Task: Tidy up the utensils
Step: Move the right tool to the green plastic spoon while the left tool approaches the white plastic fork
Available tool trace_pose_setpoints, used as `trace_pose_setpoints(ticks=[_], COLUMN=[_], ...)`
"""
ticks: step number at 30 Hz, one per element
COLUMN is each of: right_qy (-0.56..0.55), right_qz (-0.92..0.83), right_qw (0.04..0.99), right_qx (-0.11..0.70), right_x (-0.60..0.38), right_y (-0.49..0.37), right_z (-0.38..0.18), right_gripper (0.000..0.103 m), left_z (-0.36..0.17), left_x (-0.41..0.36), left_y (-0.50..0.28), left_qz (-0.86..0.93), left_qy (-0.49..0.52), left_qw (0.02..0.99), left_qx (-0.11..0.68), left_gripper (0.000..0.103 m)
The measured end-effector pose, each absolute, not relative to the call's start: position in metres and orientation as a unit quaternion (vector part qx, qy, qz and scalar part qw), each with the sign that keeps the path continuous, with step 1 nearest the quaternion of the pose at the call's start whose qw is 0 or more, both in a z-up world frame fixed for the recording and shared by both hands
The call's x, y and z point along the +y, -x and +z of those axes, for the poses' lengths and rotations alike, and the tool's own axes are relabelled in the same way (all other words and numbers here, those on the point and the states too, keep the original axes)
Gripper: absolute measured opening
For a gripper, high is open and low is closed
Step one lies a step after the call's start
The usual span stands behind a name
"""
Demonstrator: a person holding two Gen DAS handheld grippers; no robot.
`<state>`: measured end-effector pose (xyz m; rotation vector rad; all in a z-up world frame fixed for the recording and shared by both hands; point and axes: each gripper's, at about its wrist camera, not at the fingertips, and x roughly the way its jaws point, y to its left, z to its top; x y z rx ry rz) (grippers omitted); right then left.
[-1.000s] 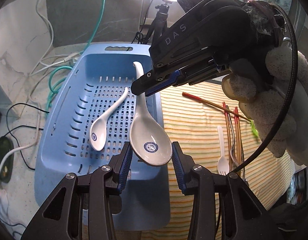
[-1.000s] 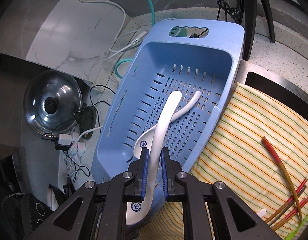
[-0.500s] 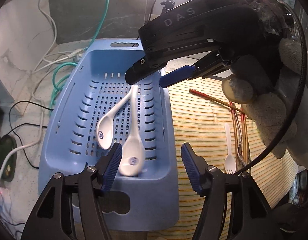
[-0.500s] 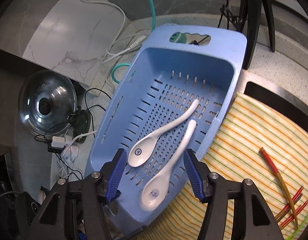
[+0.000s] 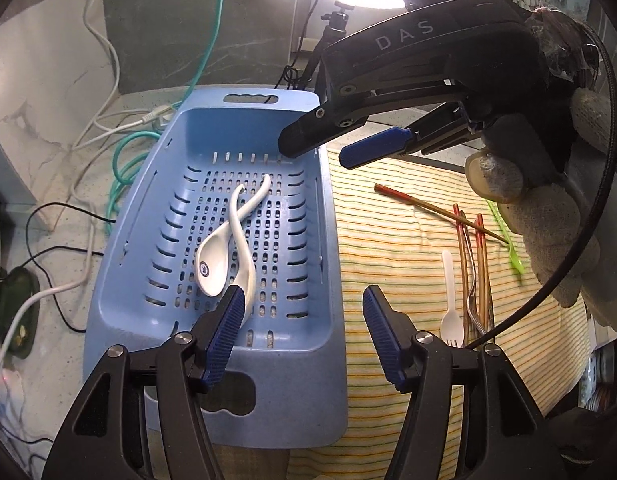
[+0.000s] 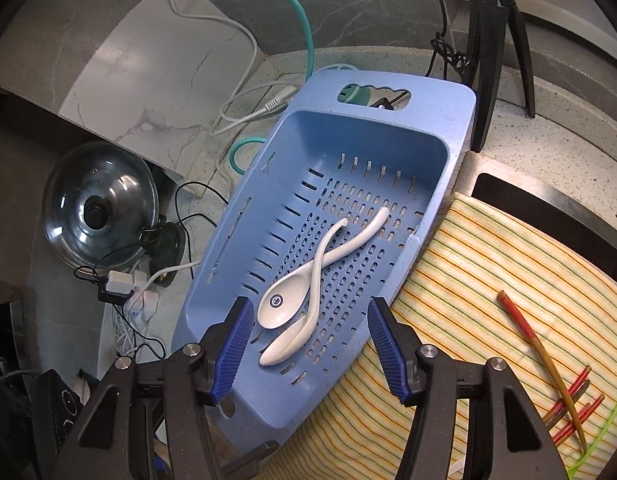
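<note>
My right gripper hangs with its blue-padded jaws spread wide and nothing between them, above the near end of the pale blue perforated plastic basket; in the left wrist view the same right gripper shows over the basket's far right rim, held in my gloved right hand. My left gripper is likewise spread and empty, poised over the basket's near wall. Inside the basket lie two white ceramic soup spoons, crossed at the handles, bowls toward the near end and handles pointing far; these are already stowed. The remaining work lies to the right of the basket, on the yellow striped cloth mat. There I see a single red-tipped wooden chopstick lying diagonally from far left to near right, a bundle of red-tipped chopsticks with a metal fork among them, long axes running near to far, a small white plastic fork parallel to that bundle and just left of it, and a green plastic utensil at the far right. In my judgement the right gripper is the nearer to these items, so the next pick should fall to it. The jaws should close across the short axis of the chosen utensil, which calls for turning the gripper to stand square to that near-to-far line.
</note>
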<state>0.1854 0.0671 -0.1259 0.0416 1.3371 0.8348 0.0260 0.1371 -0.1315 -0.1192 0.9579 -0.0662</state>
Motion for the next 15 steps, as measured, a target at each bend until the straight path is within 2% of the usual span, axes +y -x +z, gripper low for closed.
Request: trace_pose_setpoints(ticks=[15], right_qy=[-0.029], right_qz=[0.367], right_qw=[0.739], right_qx=[0.565], right_x=[-0.005], right_y=[-0.175], right_z=[-0.086], right_gripper=[0.056], left_z=[-0.111], left_x=[0.117], left_y=[-0.012], left_qz=[-0.038], left_qy=[0.051], left_qw=[0.895], left_qx=[0.442], left_gripper=[0.061])
